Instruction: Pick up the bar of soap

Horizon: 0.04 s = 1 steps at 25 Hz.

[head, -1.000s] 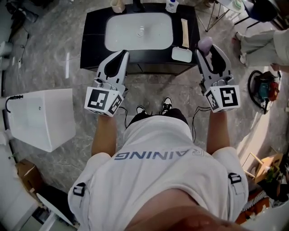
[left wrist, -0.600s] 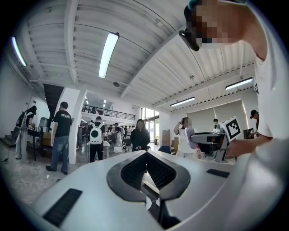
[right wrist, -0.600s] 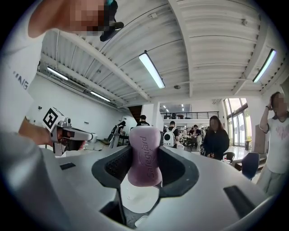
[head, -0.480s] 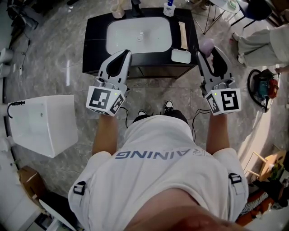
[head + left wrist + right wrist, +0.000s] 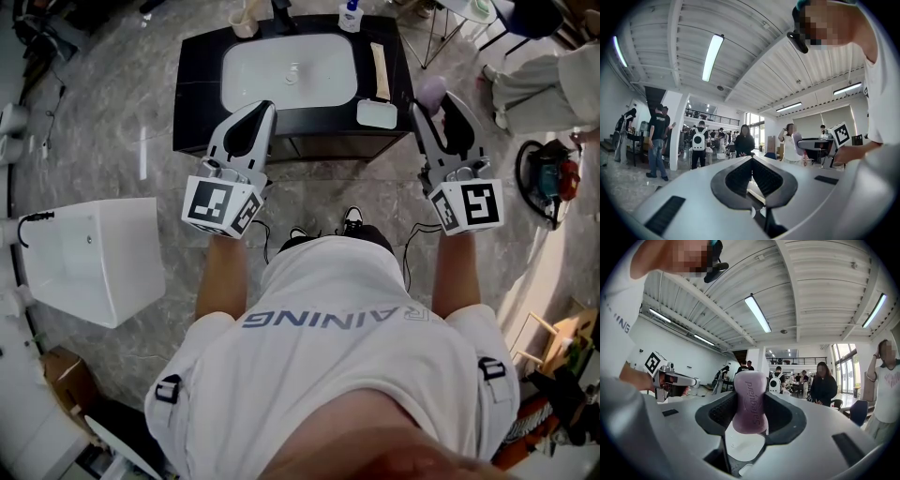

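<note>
The bar of soap (image 5: pixel 428 91) is pale purple with stamped lettering. My right gripper (image 5: pixel 434 101) is shut on it, and it stands upright between the jaws (image 5: pixel 750 401), held in the air to the right of the sink counter. My left gripper (image 5: pixel 262 111) hovers at the same height over the counter's front edge. Its jaws are shut with nothing between them (image 5: pixel 752 159). The left gripper view also shows the soap (image 5: pixel 797 140) in the right gripper, off to the right. Both gripper cameras point up and out at the hall.
Below stands a black counter (image 5: pixel 192 75) with a white sink (image 5: pixel 291 66), a white soap dish (image 5: pixel 377 113), a wooden strip (image 5: pixel 382 70) and a bottle (image 5: pixel 353 13). A white box (image 5: pixel 89 258) sits on the floor at left, a power tool (image 5: pixel 546 183) at right. Several people stand around the hall.
Both grippers have stayed almost in place, drifting slightly right in the head view. The soap remains held in the right gripper.
</note>
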Motion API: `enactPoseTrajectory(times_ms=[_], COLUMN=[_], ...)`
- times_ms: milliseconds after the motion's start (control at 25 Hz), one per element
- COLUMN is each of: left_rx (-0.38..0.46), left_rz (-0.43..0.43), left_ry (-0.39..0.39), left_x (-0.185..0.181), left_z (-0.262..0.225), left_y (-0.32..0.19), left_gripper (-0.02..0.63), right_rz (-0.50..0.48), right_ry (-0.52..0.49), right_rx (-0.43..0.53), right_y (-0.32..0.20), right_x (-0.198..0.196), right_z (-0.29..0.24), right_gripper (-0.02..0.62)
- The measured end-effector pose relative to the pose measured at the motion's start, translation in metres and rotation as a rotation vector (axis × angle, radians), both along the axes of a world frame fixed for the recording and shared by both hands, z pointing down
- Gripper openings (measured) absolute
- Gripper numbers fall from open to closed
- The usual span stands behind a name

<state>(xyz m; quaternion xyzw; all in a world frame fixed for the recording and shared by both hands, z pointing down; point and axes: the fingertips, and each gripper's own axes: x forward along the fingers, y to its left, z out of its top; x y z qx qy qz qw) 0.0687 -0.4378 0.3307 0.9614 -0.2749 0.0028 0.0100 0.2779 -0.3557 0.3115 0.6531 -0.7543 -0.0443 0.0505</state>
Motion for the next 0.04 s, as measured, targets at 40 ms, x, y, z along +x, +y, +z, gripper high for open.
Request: enactPoseTrajectory(times_ms=[40], left_rx=[0.002], left_rz=[-0.001], left_ry=[0.005], left_x=[0.0003], left_z=[-0.0011], left_y=[-0.0003], left_gripper=[0.003], right_rz=[-0.001], right_ry=[0.003], right_rx=[0.001], right_y=[-0.0006], right_x=[0.0005], right_z=[-0.0008], right_gripper=[0.190])
